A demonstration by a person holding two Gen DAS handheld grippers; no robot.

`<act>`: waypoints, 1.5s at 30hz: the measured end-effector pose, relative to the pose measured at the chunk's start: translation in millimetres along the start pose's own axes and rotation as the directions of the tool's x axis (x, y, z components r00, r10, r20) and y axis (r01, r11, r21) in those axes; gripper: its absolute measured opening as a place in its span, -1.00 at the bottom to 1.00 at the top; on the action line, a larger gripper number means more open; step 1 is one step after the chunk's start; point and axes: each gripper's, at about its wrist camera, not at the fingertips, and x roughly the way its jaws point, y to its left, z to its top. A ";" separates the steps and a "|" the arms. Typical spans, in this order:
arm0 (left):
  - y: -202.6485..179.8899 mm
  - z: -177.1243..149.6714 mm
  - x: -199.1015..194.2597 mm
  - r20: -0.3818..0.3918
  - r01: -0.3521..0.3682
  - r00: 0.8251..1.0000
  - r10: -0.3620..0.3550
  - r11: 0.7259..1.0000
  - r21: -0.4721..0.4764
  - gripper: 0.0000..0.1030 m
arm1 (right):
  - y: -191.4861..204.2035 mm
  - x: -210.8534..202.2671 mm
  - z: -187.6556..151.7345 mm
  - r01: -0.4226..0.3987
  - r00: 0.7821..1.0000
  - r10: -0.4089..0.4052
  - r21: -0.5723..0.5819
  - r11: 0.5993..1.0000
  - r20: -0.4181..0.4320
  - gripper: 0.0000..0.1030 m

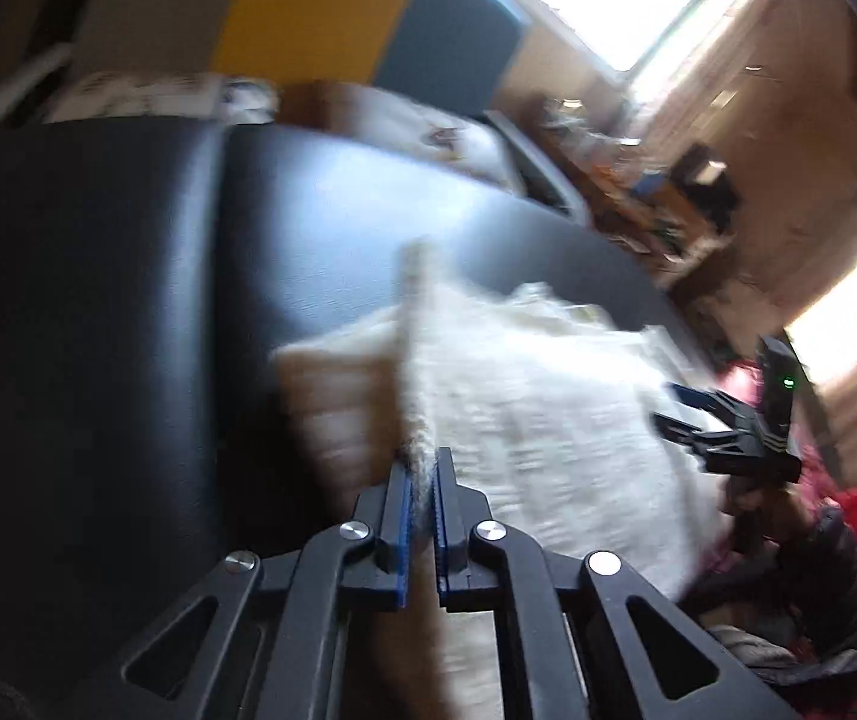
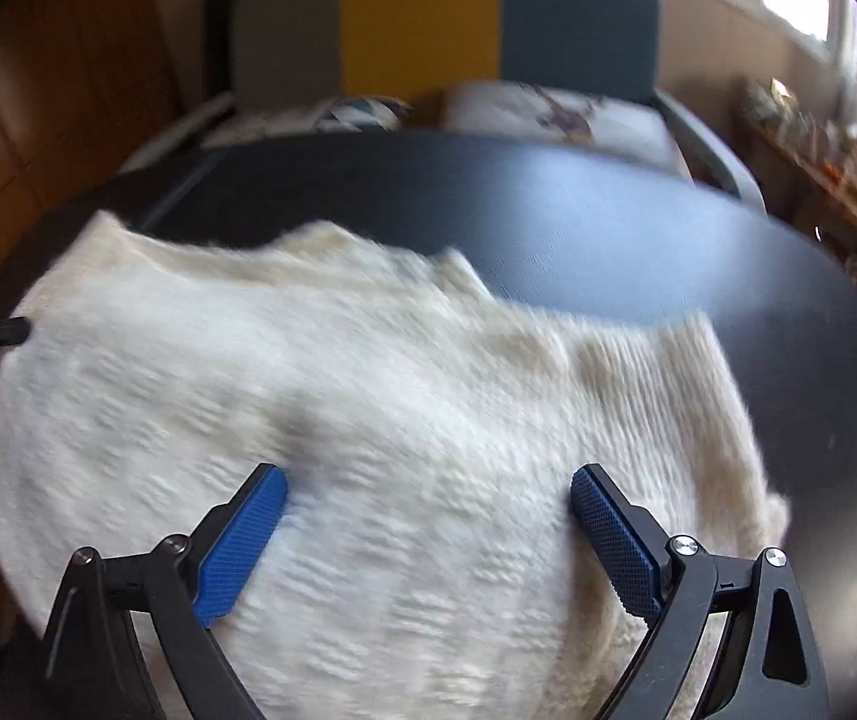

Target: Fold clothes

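A cream knitted sweater [image 2: 368, 420] lies spread over the near part of the dark surface [image 2: 578, 222], most of it flat, one edge lifted. That lifted edge runs straight into the left tool [image 1: 422, 516], whose blue pads are pressed together on a thin ridge of the knit; the hold looks meant to carry that edge up and over the rest of the garment, as a fold would need. The pictures are smeared, so how much cloth sits in the pinch is hard to tell.

The right tool [image 2: 428, 534] hovers low over the middle of the sweater with its fingers spread wide and nothing between them. Whether the pads [image 2: 242, 546] touch the knit I cannot tell.
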 end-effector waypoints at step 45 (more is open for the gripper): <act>-113.1 -116.7 12.0 -0.039 0.112 0.993 -0.111 0.994 0.021 -0.84 | 3.2 -72.2 -116.4 -0.117 0.993 0.117 -0.012 0.993 0.031 1.00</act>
